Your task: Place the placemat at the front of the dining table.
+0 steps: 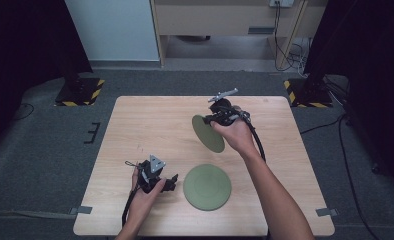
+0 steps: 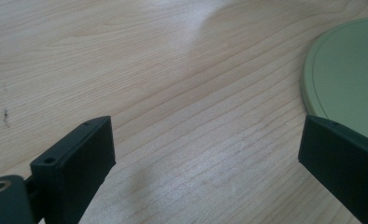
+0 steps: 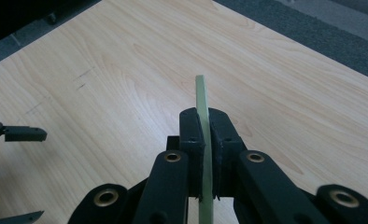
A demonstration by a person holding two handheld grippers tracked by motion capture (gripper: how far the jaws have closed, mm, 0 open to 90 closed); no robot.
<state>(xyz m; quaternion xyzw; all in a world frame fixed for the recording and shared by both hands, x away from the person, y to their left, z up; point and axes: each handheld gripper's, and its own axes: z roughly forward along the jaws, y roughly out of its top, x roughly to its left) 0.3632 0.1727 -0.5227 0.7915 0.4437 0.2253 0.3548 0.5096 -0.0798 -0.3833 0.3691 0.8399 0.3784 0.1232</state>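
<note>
Two round olive-green plates are on show. One plate (image 1: 207,187) lies flat near the table's front edge; its rim (image 2: 345,74) appears at the right of the left gripper view. The other plate (image 1: 208,134) hangs tilted on edge above the table's middle, and my right gripper (image 1: 220,120) is shut on its upper rim. In the right gripper view that plate (image 3: 201,100) shows edge-on as a thin pale strip pinched between the two black jaws of the right gripper (image 3: 203,135). My left gripper (image 1: 170,182) rests low at the front left, open, just left of the flat plate, with bare wood between its jaws.
The light wooden table (image 1: 150,125) stands on grey carpet. Black stand bases with yellow-black tape (image 1: 80,90) sit beyond its far corners, and cables (image 1: 285,50) trail at the back right. Bare wood spreads across the table's left and far parts.
</note>
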